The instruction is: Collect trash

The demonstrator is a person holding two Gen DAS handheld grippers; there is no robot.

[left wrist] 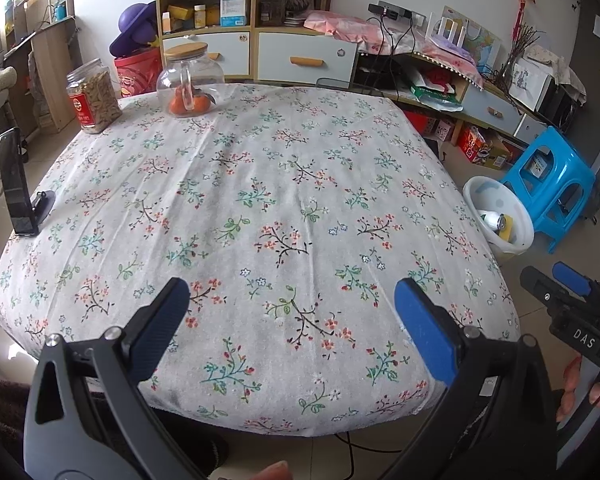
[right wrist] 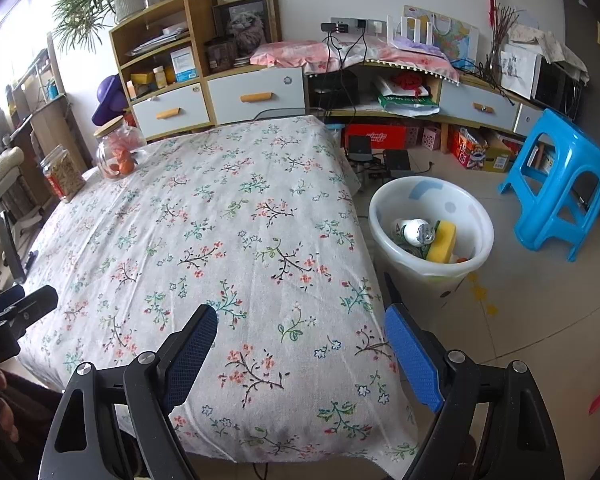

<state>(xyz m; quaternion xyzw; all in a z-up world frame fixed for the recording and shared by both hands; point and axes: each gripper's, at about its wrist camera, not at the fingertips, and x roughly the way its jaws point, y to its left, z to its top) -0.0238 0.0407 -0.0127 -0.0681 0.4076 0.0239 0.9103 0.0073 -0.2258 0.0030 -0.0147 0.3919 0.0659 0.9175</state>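
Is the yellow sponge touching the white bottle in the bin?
Touching. The right wrist view looks down into the white bin: the yellow sponge leans right against the white bottle, with no gap showing between them.

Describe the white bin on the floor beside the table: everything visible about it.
The white bin is a round, open-topped tub that looks like glossy plastic, with pale blue patches inside and star marks low on its outer wall. It stands upright on the tiled floor by the table's right edge, near the blue stool. Inside lie a yellow sponge, a white bottle with a foil top and other scraps too hidden to name. Neither hand-held gripper touches it.
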